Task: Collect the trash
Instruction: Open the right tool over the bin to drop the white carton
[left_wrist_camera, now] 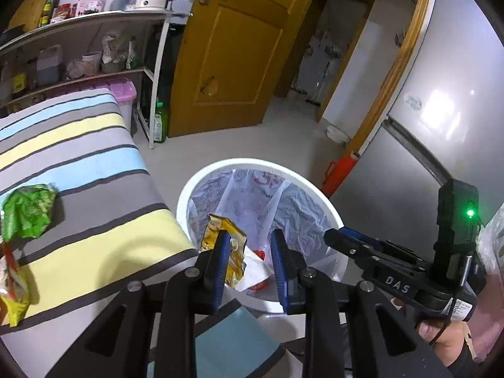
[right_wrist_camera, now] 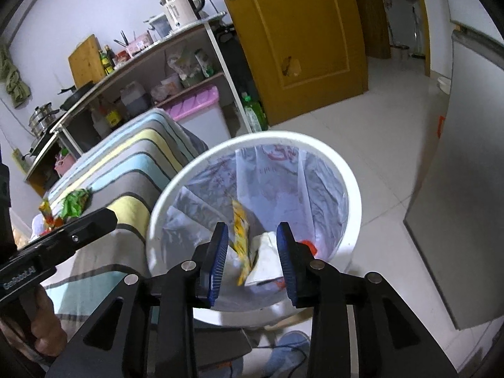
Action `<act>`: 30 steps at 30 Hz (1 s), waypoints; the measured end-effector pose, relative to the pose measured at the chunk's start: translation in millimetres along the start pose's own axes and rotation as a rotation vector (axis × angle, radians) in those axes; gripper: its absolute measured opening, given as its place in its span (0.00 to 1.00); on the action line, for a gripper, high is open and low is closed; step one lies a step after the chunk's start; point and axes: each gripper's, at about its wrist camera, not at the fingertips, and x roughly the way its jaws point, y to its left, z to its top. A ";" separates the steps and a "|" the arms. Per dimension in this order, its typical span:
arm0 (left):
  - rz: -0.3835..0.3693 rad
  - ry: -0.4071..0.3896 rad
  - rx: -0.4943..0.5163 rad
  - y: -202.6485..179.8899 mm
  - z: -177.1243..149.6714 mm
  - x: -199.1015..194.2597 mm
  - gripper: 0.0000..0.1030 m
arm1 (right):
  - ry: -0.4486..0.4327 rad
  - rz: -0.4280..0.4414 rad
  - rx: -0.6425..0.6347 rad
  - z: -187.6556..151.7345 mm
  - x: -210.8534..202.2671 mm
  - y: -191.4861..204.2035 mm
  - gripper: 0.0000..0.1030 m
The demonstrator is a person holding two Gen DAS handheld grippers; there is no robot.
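Note:
A white trash bin (left_wrist_camera: 195, 189) with a plastic liner stands beside the striped table; it also shows in the right wrist view (right_wrist_camera: 352, 195). Both grippers hover over it. My left gripper (left_wrist_camera: 250, 249) is open; a yellow snack wrapper (left_wrist_camera: 225, 245) lies against its left finger, inside the bin. My right gripper (right_wrist_camera: 253, 245) is open; the yellow wrapper (right_wrist_camera: 241, 236) looks blurred between its fingers, above white paper trash (right_wrist_camera: 267, 261). A crumpled green wrapper (left_wrist_camera: 28, 209) and a red-yellow wrapper (left_wrist_camera: 14, 283) lie on the striped tablecloth (left_wrist_camera: 94, 220).
A shelf (left_wrist_camera: 94, 47) with a kettle, bottles and a pink-lidded box stands behind the table. A yellow door (left_wrist_camera: 236, 47) is ajar. A grey fridge (left_wrist_camera: 441, 110) stands right of the bin, with a red object (left_wrist_camera: 338, 173) at its foot.

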 end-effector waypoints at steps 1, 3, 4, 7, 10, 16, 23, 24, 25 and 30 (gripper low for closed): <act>0.003 -0.011 -0.001 0.5 -0.4 -4.1 0.27 | -0.010 0.004 -0.002 -0.6 -3.3 2.3 0.32; 0.010 -0.032 -0.005 2.8 -0.6 -12.6 0.27 | -0.034 0.019 -0.016 0.7 -14.2 9.3 0.33; 0.012 -0.044 -0.006 3.8 -1.3 -18.0 0.27 | -0.039 0.021 -0.023 1.0 -17.0 11.3 0.33; 0.032 -0.080 -0.004 6.4 -4.7 -33.9 0.27 | -0.053 0.044 -0.051 1.9 -27.7 24.1 0.33; 0.059 -0.119 -0.007 10.2 -10.6 -52.6 0.27 | -0.066 0.064 -0.069 0.5 -38.5 37.8 0.33; 0.125 -0.179 -0.020 22.9 -25.2 -90.4 0.27 | -0.080 0.110 -0.134 -8.5 -51.5 69.5 0.33; 0.193 -0.223 -0.043 44.9 -41.3 -125.7 0.27 | -0.065 0.179 -0.217 -23.8 -53.8 110.9 0.33; 0.203 -0.226 -0.046 48.1 -44.0 -130.0 0.27 | -0.063 0.187 -0.224 -25.4 -53.7 115.4 0.33; 0.215 -0.231 -0.048 51.4 -46.7 -134.2 0.27 | -0.059 0.196 -0.233 -27.1 -53.3 121.0 0.33; 0.271 -0.247 -0.066 71.4 -60.3 -152.6 0.27 | -0.042 0.230 -0.272 -34.7 -50.3 142.9 0.33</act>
